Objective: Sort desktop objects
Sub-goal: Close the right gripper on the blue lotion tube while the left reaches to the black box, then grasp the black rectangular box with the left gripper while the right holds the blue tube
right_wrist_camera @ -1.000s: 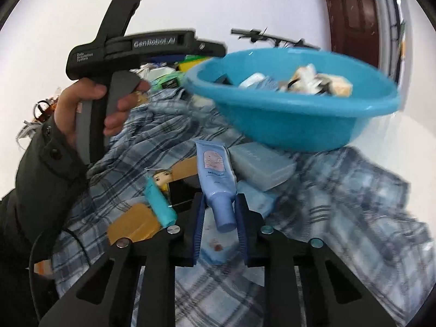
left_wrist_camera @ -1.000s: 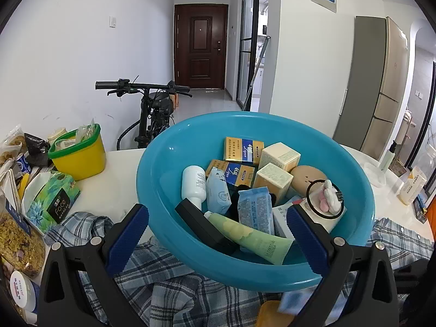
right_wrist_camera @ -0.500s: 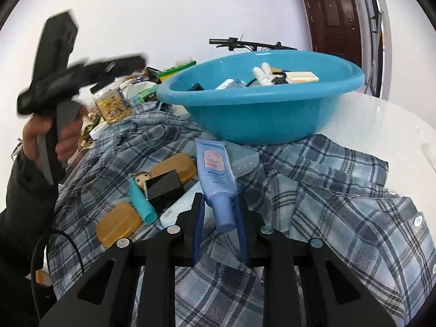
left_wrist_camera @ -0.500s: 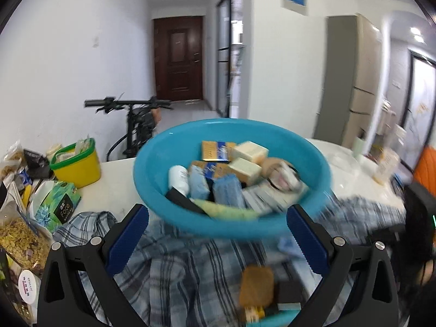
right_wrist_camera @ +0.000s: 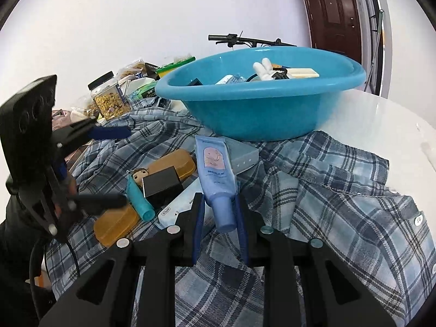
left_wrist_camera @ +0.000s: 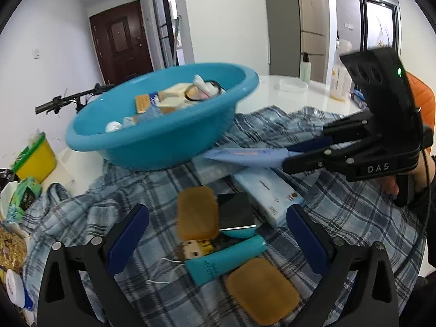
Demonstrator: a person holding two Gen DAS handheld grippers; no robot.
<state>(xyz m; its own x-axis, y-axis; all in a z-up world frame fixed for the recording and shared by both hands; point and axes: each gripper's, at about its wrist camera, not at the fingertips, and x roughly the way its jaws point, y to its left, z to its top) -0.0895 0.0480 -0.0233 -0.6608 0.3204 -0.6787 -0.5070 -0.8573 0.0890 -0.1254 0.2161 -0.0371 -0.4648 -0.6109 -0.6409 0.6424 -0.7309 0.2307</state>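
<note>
My right gripper (right_wrist_camera: 219, 204) is shut on a light blue tube (right_wrist_camera: 217, 171) and holds it above the plaid shirt (right_wrist_camera: 327, 190); the tube (left_wrist_camera: 245, 156) also shows in the left wrist view. A blue basin (right_wrist_camera: 259, 100) with several small items stands behind it. My left gripper (left_wrist_camera: 215, 234) is open and empty, low over a teal tube (left_wrist_camera: 223, 261), two amber cases (left_wrist_camera: 196, 212), a black box (left_wrist_camera: 235, 209) and a small doll (left_wrist_camera: 194, 248). A long pale blue box (left_wrist_camera: 268, 190) lies beside them.
A yellow tub with green lid (left_wrist_camera: 34, 158), snack packs and a jar of nuts (right_wrist_camera: 110, 99) crowd the left of the white table (right_wrist_camera: 381, 120). Bottles (left_wrist_camera: 305, 68) stand at the far side. A bicycle (right_wrist_camera: 245, 39) is behind the table.
My left gripper has swung down and back from the basin to hover over the items on the shirt. My right gripper has kept hold of the blue tube and drawn back slightly.
</note>
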